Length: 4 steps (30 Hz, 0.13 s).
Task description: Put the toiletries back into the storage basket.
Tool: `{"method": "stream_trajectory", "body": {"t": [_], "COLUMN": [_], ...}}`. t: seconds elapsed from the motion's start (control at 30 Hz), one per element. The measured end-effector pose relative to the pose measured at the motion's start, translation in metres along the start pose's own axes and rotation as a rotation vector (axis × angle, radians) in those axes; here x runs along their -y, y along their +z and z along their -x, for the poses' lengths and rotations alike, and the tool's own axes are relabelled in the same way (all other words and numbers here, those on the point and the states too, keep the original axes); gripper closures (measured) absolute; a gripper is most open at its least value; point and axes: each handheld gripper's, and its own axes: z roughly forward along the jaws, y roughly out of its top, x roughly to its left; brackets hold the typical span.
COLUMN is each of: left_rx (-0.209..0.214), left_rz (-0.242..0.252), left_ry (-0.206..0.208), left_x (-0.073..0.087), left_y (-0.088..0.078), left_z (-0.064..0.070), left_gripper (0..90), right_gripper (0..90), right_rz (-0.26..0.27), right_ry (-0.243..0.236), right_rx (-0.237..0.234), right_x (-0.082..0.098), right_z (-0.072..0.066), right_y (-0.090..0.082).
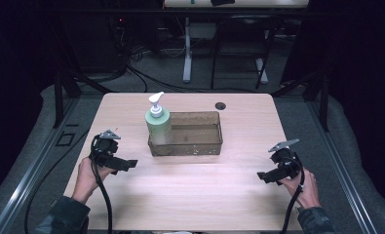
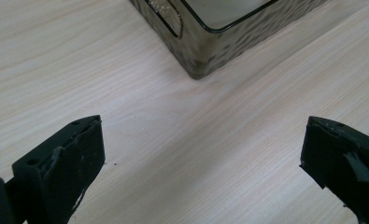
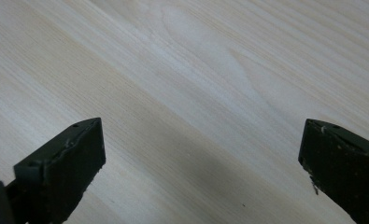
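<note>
Soap bottle stands inside the bin; left claw and right claw flank the bin, both released, empty.

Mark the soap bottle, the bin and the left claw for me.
soap bottle [image 1: 159, 126], high view, on its green body.
bin [image 1: 186, 147], high view, on its near wall.
left claw [image 2: 201, 154], left gripper view, midway between its open tips.

No readable text, label or number appears on anything in view.
</note>
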Motion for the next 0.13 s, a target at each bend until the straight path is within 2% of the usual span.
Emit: {"method": "stream_trajectory", "body": {"t": [0.07,0.13], "left_rx": [0.0,0.022], "left_rz": [-0.027,-0.032], "left_ry": [0.007,-0.012], "left_x": [0.0027,0.0055], "left_y": [0.0047,0.0093], "left_z": [-0.0036,-0.0087], "left_gripper": [0.0,0.0], "right_gripper": [0.0,0.0], "right_rz": [-0.004,-0.009], "right_ry": [0.002,-0.005], "right_rx": [-0.001,0.005], "right_x": [0.0006,0.0009], "right_z": [-0.0001,-0.0001], "right_y": [0.0017,0.0033]}}
